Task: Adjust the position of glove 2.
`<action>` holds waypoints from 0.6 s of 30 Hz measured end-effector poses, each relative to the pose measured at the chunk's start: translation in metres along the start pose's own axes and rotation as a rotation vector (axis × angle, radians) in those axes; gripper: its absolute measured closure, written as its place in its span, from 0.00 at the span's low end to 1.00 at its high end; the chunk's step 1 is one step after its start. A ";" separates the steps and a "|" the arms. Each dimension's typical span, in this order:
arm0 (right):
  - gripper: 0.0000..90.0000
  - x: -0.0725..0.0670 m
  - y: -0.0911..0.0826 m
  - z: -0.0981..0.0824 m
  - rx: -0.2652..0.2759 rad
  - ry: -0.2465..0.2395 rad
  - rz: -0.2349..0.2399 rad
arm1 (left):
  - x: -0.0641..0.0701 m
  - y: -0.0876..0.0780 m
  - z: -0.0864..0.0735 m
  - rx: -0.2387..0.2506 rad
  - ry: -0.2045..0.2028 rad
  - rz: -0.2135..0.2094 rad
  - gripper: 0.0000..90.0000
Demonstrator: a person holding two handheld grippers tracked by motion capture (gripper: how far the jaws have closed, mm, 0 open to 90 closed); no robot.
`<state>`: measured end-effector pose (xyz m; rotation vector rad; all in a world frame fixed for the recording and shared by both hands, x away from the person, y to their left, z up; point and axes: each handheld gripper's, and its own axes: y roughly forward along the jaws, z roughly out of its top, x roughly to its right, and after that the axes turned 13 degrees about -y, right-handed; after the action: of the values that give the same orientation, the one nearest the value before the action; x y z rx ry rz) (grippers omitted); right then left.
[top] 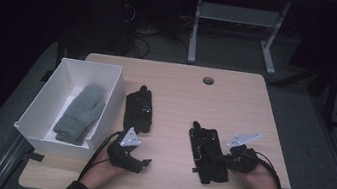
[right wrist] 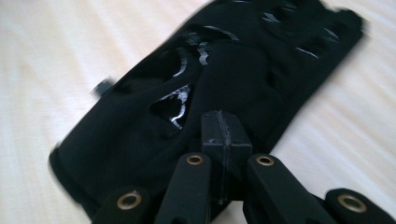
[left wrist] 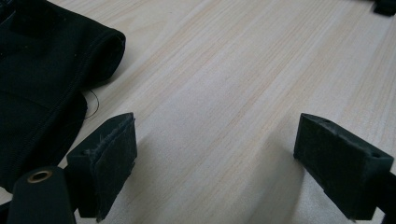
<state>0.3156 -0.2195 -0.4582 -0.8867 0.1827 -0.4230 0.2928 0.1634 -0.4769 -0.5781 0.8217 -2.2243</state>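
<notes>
Two black gloves lie on the wooden table (top: 182,91). One black glove (top: 139,108) (left wrist: 42,70) rests beside the white box, just beyond my left gripper (top: 140,163) (left wrist: 224,163), whose jaws stand open over bare wood with nothing between them. The other black glove (top: 205,153) (right wrist: 187,93), with silvery markings, lies at the right. My right gripper (top: 228,159) (right wrist: 226,133) sits at its near edge with the jaws pressed together; the fabric bunches up toward the tips as if pinched.
A white box (top: 106,110) at the table's left edge holds a grey mitten (top: 80,111). A round cable hole (top: 208,80) sits near the far edge. A desk frame (top: 237,29) stands on the floor beyond the table.
</notes>
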 end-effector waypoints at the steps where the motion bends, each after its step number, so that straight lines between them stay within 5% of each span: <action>1: 1.00 -0.003 0.001 0.002 0.000 -0.009 0.010 | 0.000 0.000 0.000 0.000 0.000 0.000 0.14; 6: 1.00 -0.012 0.007 0.007 0.009 -0.049 0.073 | 0.000 0.000 0.000 0.000 -0.001 0.001 0.14; 10: 0.89 -0.011 0.003 0.007 0.034 -0.043 0.065 | 0.000 0.000 0.000 0.000 -0.002 0.001 0.14; 13: 0.73 -0.004 -0.004 0.003 0.071 -0.014 0.004 | 0.000 0.001 0.001 0.000 -0.002 0.002 0.14; 18: 0.51 0.014 -0.010 -0.011 0.131 0.050 -0.177 | 0.000 0.001 0.001 -0.001 -0.001 0.002 0.14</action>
<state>0.3218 -0.2391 -0.4566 -0.7666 0.1215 -0.6157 0.2938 0.1625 -0.4768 -0.5785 0.8220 -2.2215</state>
